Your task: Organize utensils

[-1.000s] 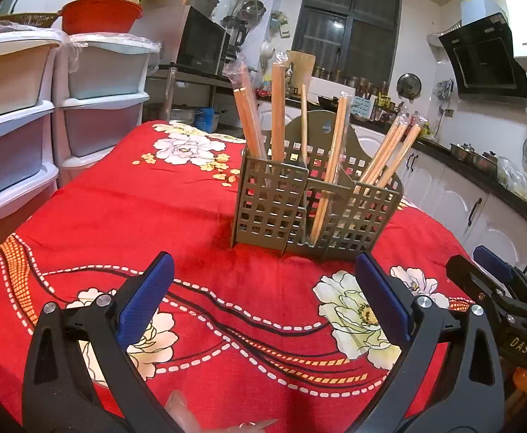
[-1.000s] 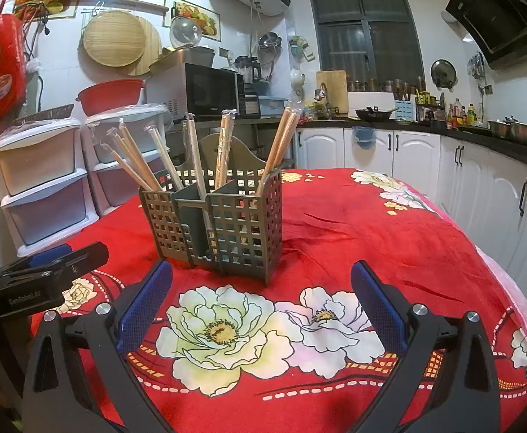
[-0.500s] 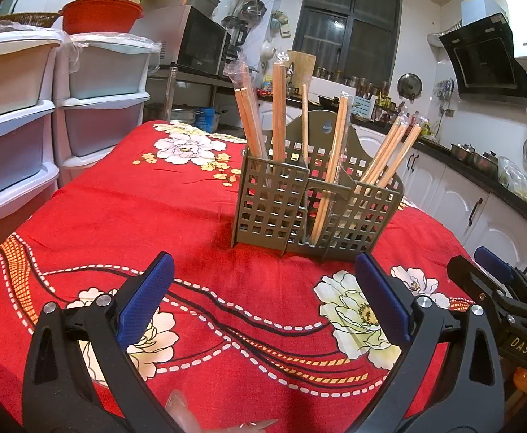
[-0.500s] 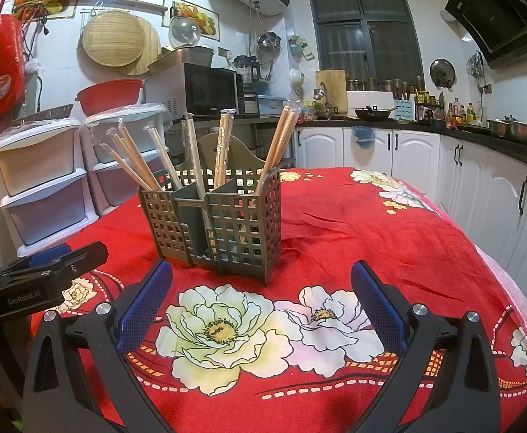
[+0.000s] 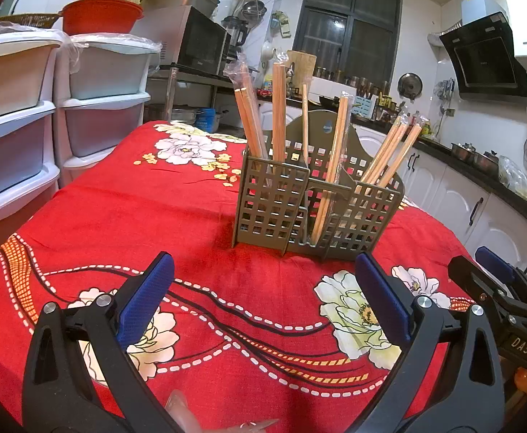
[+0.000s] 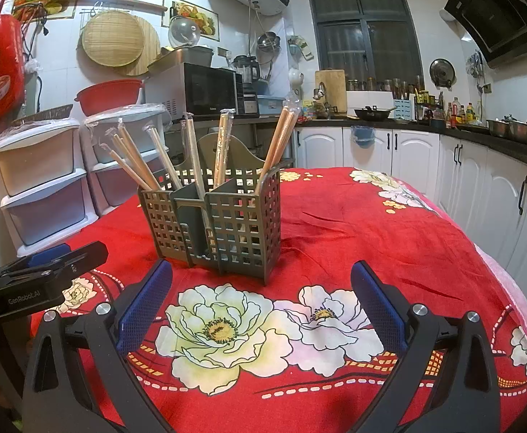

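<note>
My left tongs (image 5: 263,290) hung low over the red flowered tablecloth (image 5: 126,198), blue pads (image 5: 144,299) spread wide, pinching nothing. Straight ahead of them, well beyond the fingertips, stood the grey lattice caddy (image 5: 317,205), upright on the cloth. Chopsticks (image 5: 251,115) stuck up out of it in clear plastic sleeves: 1 wrapped bundle in the near-left compartment, a single pair leaning through the middle, more fanning out to the far right.

Off to the right of my left tongs, the tip of my right tongs (image 6: 261,301) poked into view. From their own camera they were spread just as wide, holding nothing, with the caddy ahead and slightly left of centre and bare cloth between.

No loose utensils showed on the cloth, so my read was that the sorting was near its end, or about to be shuffled between compartments.

If I went for a pair, I judged it light and stiff, but the plastic sleeve would be slick against the pads. I would take it on the upper shaft, clear of the rim, and pull along its own lean. The caddy looked light enough to drag or tip if a stick snagged in the grid.
</note>
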### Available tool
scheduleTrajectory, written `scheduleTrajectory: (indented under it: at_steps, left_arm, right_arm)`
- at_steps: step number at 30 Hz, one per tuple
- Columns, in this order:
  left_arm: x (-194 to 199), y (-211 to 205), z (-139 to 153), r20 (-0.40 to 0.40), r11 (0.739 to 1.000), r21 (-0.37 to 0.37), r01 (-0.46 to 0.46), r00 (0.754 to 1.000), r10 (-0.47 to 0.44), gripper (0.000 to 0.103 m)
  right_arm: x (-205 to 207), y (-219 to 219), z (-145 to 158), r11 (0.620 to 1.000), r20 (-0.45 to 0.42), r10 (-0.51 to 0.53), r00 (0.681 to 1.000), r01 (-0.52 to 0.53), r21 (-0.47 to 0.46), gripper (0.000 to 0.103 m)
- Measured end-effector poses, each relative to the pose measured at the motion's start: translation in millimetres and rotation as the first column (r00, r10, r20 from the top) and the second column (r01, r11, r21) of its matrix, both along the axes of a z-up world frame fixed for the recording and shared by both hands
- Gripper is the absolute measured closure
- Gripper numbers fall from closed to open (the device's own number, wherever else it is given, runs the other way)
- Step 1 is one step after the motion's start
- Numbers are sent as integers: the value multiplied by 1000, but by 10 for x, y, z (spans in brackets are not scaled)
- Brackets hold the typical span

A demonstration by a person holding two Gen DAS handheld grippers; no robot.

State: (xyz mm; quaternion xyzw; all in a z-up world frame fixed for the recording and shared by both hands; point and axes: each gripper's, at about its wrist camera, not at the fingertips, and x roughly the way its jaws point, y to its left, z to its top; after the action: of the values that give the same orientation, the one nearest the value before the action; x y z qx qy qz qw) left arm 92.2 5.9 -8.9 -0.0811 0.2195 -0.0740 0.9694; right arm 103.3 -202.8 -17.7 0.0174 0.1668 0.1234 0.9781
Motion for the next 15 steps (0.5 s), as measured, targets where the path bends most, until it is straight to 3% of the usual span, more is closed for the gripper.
scheduleTrajectory:
  at_steps: [15]
  left_arm:
    - [8, 9, -1, -14, 1000, -1, 3, 1000, -3, 11]
  right_arm:
    - [1, 1, 1, 1000, -1, 0, 1000, 0, 0, 7]
